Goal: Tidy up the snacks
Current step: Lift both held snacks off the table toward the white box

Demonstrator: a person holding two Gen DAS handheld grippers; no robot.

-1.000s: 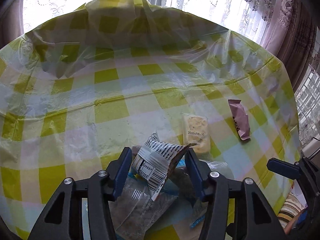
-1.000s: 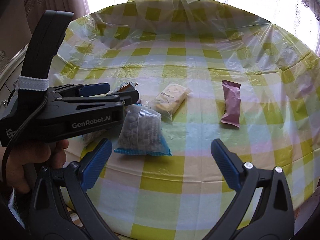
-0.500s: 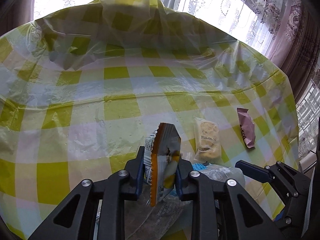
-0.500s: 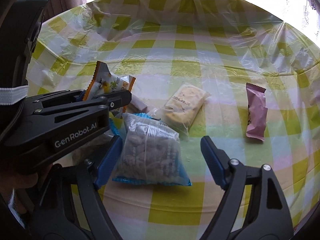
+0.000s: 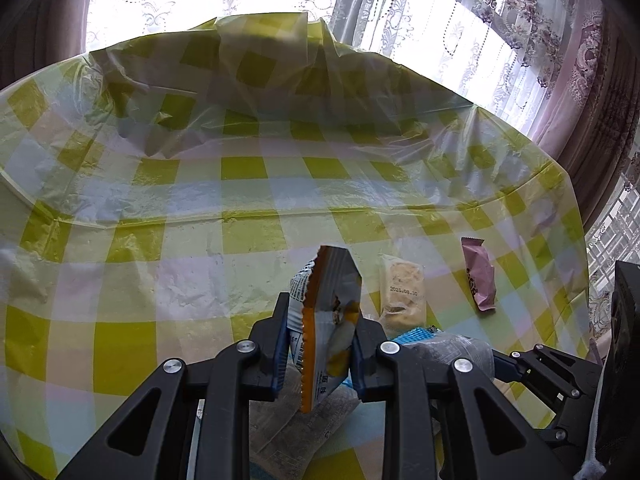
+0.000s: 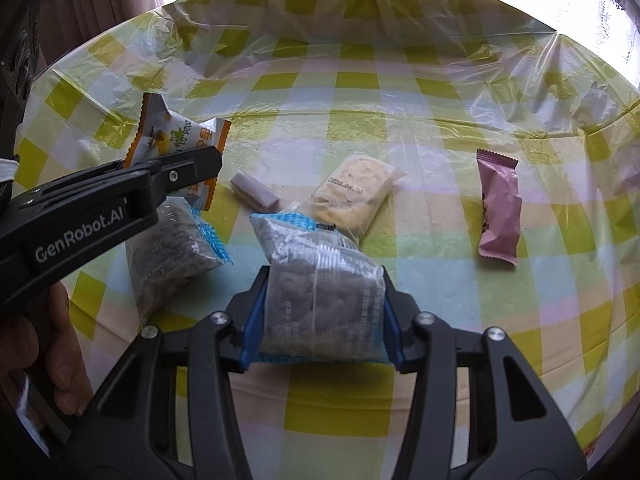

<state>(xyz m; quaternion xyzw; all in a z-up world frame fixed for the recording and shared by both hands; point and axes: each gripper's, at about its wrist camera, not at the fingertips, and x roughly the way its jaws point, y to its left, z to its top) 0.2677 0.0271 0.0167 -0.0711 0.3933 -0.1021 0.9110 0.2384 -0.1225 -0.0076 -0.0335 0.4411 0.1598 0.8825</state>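
My left gripper (image 5: 320,344) is shut on an orange-and-white snack packet (image 5: 332,300) and holds it upright above the checked tablecloth (image 5: 160,240). In the right wrist view that packet (image 6: 176,136) sticks up from the left gripper (image 6: 196,166) at the left. My right gripper (image 6: 322,312) is closing, and its blue pads touch both sides of a clear blue-edged bag (image 6: 320,280) of grey-brown pieces. A second bag of the same kind (image 6: 172,248) lies to its left, below the left gripper.
A yellow biscuit pack (image 6: 352,196), a pink bar (image 6: 498,208) and a small lilac sweet (image 6: 254,192) lie on the cloth beyond the bags. A person's hand (image 6: 44,360) holds the left gripper. Crumpled plastic sheeting rises at the table's far edge; curtains hang behind.
The left jaws closed on the orange packet and raised it on edge. The right gripper came down over the blue-edged bag and its jaws narrowed from wide apart to touching the bag.
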